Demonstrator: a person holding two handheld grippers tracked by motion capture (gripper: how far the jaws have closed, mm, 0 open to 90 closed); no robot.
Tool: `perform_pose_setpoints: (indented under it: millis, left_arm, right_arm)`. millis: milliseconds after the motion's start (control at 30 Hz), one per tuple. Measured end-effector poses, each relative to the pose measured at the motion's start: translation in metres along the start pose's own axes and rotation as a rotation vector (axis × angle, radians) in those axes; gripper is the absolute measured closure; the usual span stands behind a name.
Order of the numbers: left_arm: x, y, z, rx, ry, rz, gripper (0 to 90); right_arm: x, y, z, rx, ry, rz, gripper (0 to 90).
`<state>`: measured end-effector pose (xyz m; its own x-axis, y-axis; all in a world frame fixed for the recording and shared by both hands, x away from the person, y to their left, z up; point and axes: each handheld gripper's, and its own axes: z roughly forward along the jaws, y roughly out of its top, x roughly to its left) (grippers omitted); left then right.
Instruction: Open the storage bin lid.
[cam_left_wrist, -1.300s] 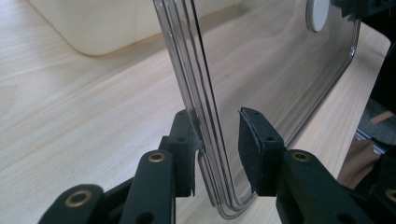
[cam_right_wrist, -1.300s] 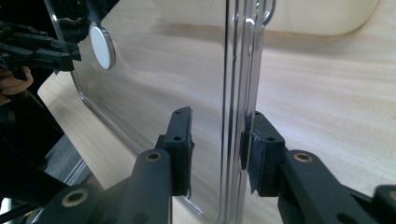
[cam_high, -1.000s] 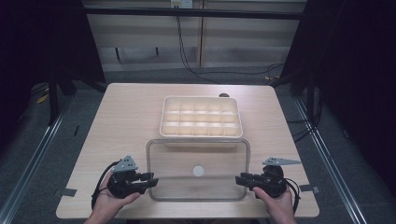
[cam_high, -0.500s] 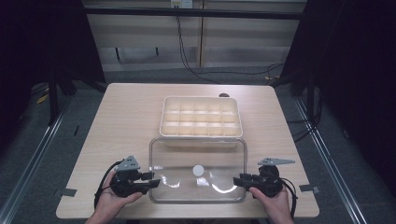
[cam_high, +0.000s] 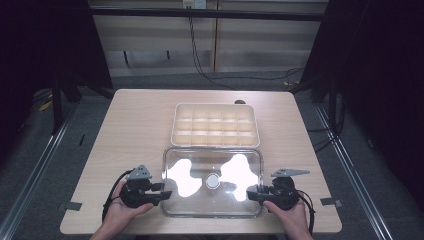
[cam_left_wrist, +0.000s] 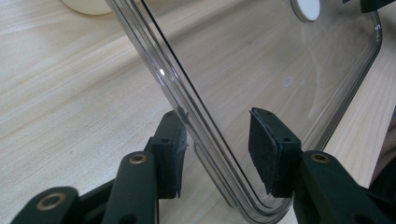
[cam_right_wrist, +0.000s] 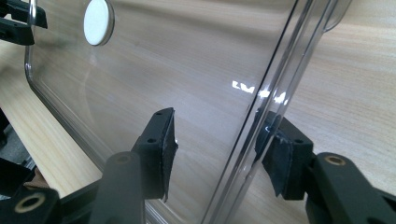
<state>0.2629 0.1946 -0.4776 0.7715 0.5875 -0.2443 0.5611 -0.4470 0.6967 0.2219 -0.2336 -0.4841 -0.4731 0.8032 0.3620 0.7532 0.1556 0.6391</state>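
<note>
**Clear lid straddled at both short ends, tray lying just beyond**

Clear, rectangular plastic lid (cam_high: 212, 181) with rounded corners lies at the near edge of the pale wooden table (cam_high: 135, 125), its long axis running left to right. A small white round disc (cam_high: 213, 181) sits at its centre, and two bright patches of glare flank that disc in the high view. Just beyond the lid's far edge stands the cream plastic tray (cam_high: 215, 125) divided into a grid of small compartments, its long axis parallel to the lid's; lid and tray appear close to touching, though contact cannot be confirmed.

The left gripper (cam_high: 161, 192) meets the lid's left short edge and the right gripper (cam_high: 251, 193) meets its right short edge, each near the near corner, so neither hand is closer than the other. In the left gripper view the ridged rim of the lid (cam_left_wrist: 219, 154) passes between the jaws, which stand spread with a visible gap on either side. In the right gripper view the lid's rim (cam_right_wrist: 252, 135) likewise runs between spread jaws; one pad sits close to the rim, the other well clear of the sheet.

Judgement: the lid is straddled but not yet pinched. The tray lies straight ahead, away from the person, so closing both pairs and carrying the lid forward would bring it over the tray.
</note>
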Motion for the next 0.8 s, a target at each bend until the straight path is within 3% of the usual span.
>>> perform_pose_setpoints:
  millis: [200, 533, 800]
  left_arm:
    - [0.003, 0.000, 0.005, 0.023, 0.021, -0.007, 55.7]
    - [0.000, -0.002, 0.005, 0.025, 0.047, 0.014, 55.7]
    - [0.000, -0.006, 0.004, 0.035, 0.023, -0.002, 55.3]
  right_arm:
    - [-0.010, -0.001, 0.005, 0.012, 0.026, 0.039, 47.1]
    - [-0.010, 0.000, 0.008, 0.021, 0.007, 0.031, 44.7]
    - [-0.006, -0.001, 0.010, 0.044, -0.007, 0.024, 41.2]
